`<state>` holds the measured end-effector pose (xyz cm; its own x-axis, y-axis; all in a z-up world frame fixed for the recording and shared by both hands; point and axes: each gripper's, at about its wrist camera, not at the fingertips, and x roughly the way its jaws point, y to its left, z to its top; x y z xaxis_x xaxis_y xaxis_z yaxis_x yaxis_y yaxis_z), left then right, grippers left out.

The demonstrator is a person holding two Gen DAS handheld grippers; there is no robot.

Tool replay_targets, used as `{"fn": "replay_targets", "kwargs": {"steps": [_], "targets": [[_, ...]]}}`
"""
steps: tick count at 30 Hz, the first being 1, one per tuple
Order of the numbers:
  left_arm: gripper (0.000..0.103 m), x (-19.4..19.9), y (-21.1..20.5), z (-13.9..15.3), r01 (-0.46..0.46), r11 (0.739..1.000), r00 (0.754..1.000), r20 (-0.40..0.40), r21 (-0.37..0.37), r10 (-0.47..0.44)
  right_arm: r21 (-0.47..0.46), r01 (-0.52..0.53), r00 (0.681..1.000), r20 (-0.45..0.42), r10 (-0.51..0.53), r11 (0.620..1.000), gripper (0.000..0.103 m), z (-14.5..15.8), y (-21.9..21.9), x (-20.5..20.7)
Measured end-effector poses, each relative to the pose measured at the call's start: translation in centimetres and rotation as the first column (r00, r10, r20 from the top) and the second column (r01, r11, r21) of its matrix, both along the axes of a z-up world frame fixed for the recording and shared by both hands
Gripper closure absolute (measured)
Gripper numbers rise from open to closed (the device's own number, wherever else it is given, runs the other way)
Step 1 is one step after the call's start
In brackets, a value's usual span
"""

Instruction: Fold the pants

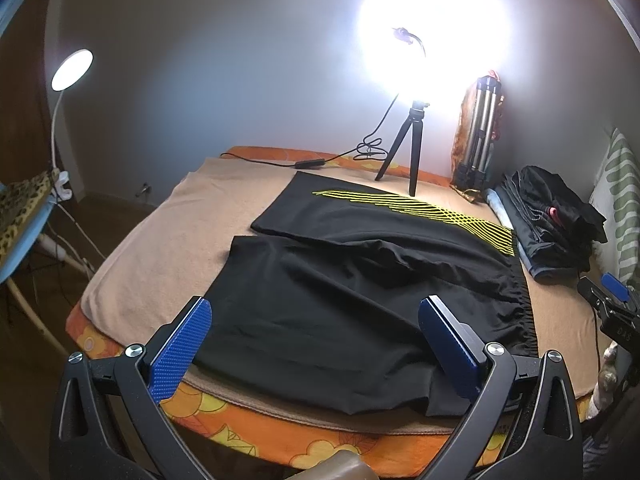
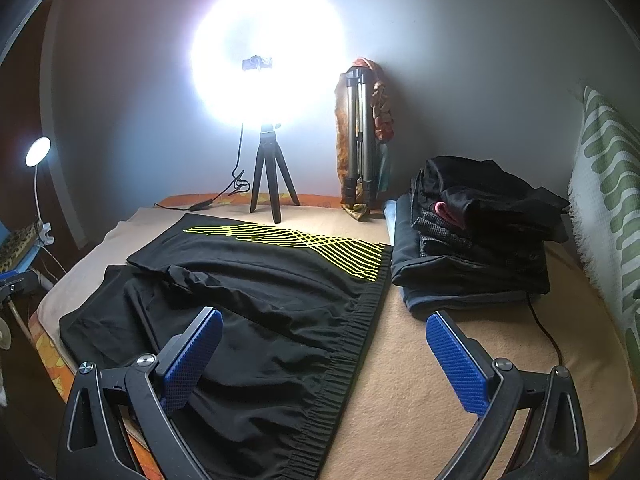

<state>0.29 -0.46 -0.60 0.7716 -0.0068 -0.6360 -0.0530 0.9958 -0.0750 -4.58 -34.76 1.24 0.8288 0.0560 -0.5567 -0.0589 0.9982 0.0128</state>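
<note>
- Left gripper [image 1: 316, 344]: fingers spread wide, nothing between them, over the near edge of the pants [image 1: 360, 300].
- Right gripper [image 2: 324, 356]: also spread wide, straddling the waistband [image 2: 352, 344]; bare blanket [image 2: 420, 380] under its right finger.
- Open strip of blanket left of the pants, clear to the bed edge.
- Clothes stack [image 2: 480, 236] sits just beside the waistband, blocks the far right side.
- Black cable [image 2: 548, 336] runs from the stack across the right blanket.
- Small tripod [image 2: 272, 184] with ring light [image 2: 268, 56] stands just behind the far leg; folded tripod [image 2: 360, 136] leans on the wall beside it.
- Desk lamp [image 1: 72, 68] is off the bed, left.
</note>
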Motion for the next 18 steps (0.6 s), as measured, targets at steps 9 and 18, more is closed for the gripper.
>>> {"fn": "replay_targets", "kwargs": {"steps": [9, 18], "targets": [[0.000, -0.01, 0.13, -0.03, -0.008, 1.000, 1.000, -0.002, -0.004, 0.008, -0.004, 0.008, 1.000, 0.005, -0.008, 1.000, 0.000, 0.13, -0.07, -0.13], [0.000, 0.02, 0.29, -0.13, -0.007, 1.000, 1.000, -0.005, -0.003, 0.007, -0.011, 0.010, 1.000, 0.012, -0.010, 1.000, 0.000, 0.24, -0.16, -0.17]]}}
